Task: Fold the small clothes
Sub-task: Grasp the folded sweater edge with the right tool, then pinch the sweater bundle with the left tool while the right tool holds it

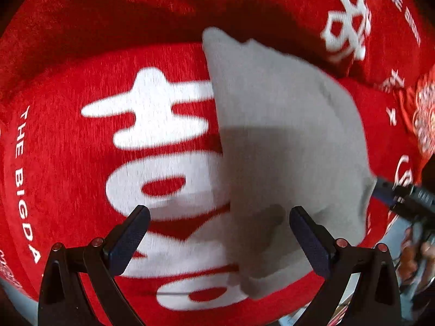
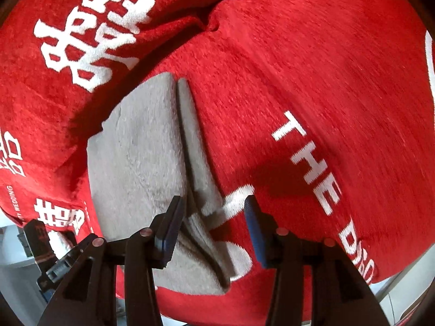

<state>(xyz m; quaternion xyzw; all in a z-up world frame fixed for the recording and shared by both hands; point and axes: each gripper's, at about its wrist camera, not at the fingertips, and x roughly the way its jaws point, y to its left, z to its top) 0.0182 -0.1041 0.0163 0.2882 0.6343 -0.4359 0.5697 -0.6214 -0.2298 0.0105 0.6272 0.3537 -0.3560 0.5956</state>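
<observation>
A small grey garment (image 1: 285, 146) lies folded on a red cloth with white characters (image 1: 81, 163). In the right wrist view the garment (image 2: 141, 168) shows stacked layers with a fold crease running toward me. My left gripper (image 1: 218, 231) is open and empty, hovering over the garment's near edge. My right gripper (image 2: 214, 225) is open, its jaws either side of the garment's right edge layers, holding nothing. The other gripper shows at the right edge of the left wrist view (image 1: 407, 198) and at the lower left of the right wrist view (image 2: 51, 258).
The red cloth (image 2: 299, 81) covers a cushioned surface with a raised back part (image 1: 136, 5) behind the garment. A pale floor or table edge (image 2: 16, 271) shows below the cloth's front edge.
</observation>
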